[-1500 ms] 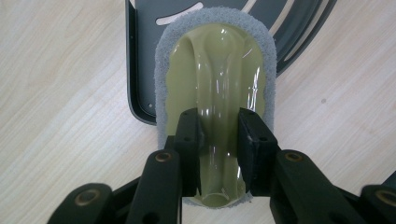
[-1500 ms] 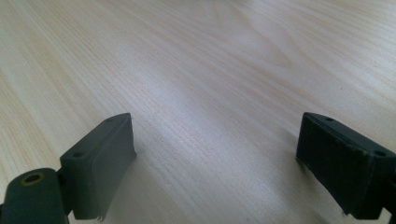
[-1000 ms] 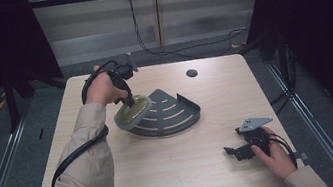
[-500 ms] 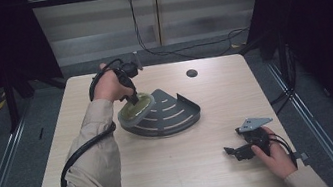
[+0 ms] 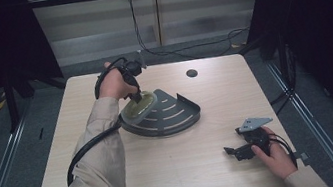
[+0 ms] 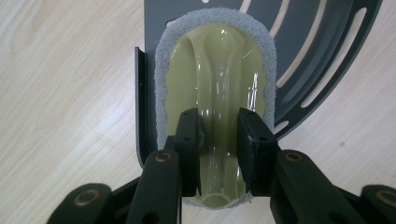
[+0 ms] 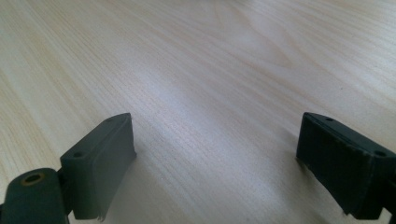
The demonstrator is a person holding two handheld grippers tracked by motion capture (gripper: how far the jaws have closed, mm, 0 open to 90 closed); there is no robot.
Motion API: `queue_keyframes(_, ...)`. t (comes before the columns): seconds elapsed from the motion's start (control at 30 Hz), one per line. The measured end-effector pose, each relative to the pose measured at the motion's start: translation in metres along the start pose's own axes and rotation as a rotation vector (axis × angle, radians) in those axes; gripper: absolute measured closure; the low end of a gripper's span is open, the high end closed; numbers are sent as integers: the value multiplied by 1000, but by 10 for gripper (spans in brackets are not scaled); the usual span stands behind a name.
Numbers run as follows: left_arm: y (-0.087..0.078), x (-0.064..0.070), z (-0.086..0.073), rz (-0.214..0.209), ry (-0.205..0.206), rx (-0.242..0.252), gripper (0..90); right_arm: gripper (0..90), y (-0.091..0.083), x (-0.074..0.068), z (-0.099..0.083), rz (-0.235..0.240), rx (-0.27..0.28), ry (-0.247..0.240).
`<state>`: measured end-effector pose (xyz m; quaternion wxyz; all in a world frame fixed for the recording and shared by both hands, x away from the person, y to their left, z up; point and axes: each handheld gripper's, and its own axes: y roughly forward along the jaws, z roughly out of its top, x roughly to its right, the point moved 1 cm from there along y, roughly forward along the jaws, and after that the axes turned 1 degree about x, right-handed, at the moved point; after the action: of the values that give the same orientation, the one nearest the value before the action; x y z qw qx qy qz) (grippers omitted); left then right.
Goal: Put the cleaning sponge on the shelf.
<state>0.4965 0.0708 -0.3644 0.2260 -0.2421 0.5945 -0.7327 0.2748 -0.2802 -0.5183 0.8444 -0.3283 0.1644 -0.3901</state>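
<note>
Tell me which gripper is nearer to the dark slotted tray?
Left. The left gripper holds a green scrubber over the tray; the right gripper rests open near the table's front right, apart from it.

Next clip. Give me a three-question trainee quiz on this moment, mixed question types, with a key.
1. True or false: the left gripper is shut on the ridge handle of the green scrubber.
2. Multiple choice: the scrubber lies on
A. the bare table
B. the grey slotted rack, at its straight edge
C. the floor
3. Fill in: the jaws of the right gripper stand ____, with only the wooden table between them.

Key
1. True
2. B
3. open
</note>
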Motion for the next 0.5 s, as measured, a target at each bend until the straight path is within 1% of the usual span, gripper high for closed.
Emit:
queue_keyframes(0.13,6,-1,2,-5,4,-1,713,108,0,0,0,-1,1,-1)
queue_keyframes(0.17,9,-1,2,-3,3,0,712,108,0,0,0,1,0,-1)
queue_keyframes(0.47,21,-3,4,-3,-6,1,713,108,0,0,0,-1,1,-1)
queue_keyframes(0.5,22,-4,4,0,-4,-6,712,108,0,0,0,-1,1,-1)
